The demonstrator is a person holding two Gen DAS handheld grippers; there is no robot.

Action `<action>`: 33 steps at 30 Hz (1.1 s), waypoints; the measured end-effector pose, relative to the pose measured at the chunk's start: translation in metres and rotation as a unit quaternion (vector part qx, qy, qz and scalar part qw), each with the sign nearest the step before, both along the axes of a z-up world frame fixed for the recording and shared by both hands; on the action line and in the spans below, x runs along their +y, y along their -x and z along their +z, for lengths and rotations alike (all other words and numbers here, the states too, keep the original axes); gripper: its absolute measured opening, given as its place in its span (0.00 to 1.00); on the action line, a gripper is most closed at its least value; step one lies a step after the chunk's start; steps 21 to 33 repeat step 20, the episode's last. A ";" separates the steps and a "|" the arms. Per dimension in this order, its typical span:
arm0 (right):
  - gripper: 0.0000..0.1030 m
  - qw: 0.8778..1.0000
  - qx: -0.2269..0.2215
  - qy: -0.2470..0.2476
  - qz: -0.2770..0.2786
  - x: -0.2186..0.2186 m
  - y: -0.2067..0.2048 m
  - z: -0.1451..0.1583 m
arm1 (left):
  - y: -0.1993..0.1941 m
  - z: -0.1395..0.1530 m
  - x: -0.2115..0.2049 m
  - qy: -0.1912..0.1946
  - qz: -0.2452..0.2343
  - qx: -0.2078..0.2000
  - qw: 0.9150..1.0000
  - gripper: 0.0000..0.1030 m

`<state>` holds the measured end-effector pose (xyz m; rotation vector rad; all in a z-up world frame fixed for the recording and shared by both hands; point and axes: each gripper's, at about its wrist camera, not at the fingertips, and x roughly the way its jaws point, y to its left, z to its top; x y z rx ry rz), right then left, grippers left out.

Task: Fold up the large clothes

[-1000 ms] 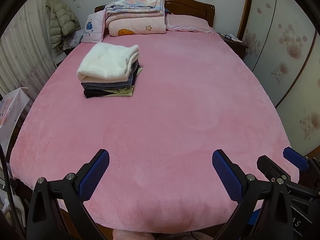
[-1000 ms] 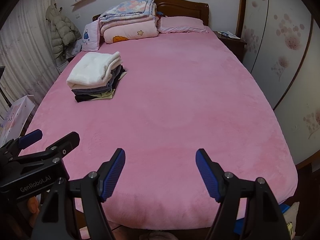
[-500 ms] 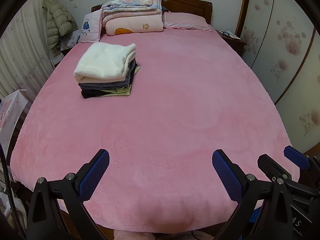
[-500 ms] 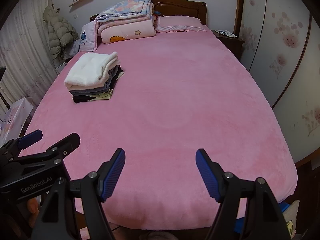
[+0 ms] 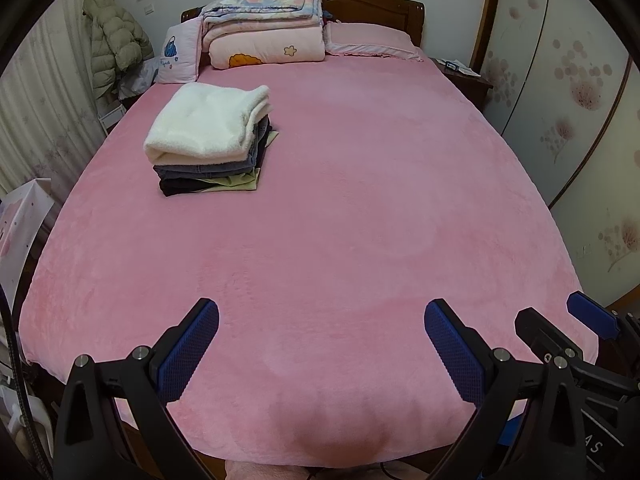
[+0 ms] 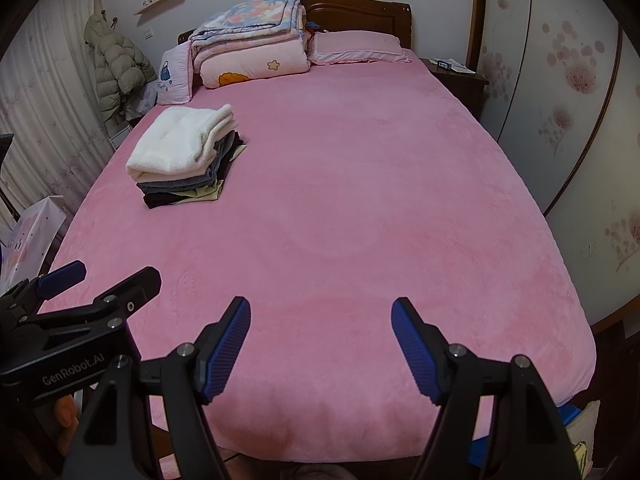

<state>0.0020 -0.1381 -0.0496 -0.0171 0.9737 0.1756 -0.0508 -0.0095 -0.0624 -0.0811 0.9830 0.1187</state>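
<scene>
Both claws hover over the foot of the bed (image 5: pixel 320 220), side by side. Left gripper (image 5: pixel 320 344): jaws spread wide, holding nothing. Right gripper (image 6: pixel 320 340): likewise wide, nothing held. Folded stack (image 5: pixel 208 140) sits at 11 o'clock, well apart from us, white fleece (image 5: pixel 204 124) on top. We see no unfolded garment on the spread; one may lie below the frame, we cannot tell. Judged step: fetch the next piece. To do it well, we keep the jaws wide, pinch matching corners, and lay it flat mid-bed, away from the stack.
</scene>
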 end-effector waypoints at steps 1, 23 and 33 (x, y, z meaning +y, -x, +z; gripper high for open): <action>0.71 1.000 0.000 0.000 0.000 0.000 0.000 0.000 | -0.001 -0.001 0.000 0.002 0.000 0.001 1.000 0.99; 0.71 1.000 0.000 -0.001 0.000 0.000 -0.001 0.000 | -0.007 -0.007 0.005 0.011 0.000 0.006 1.000 0.99; 0.71 1.000 0.000 -0.001 0.000 0.000 -0.001 0.000 | -0.007 -0.007 0.005 0.011 0.000 0.006 1.000 0.99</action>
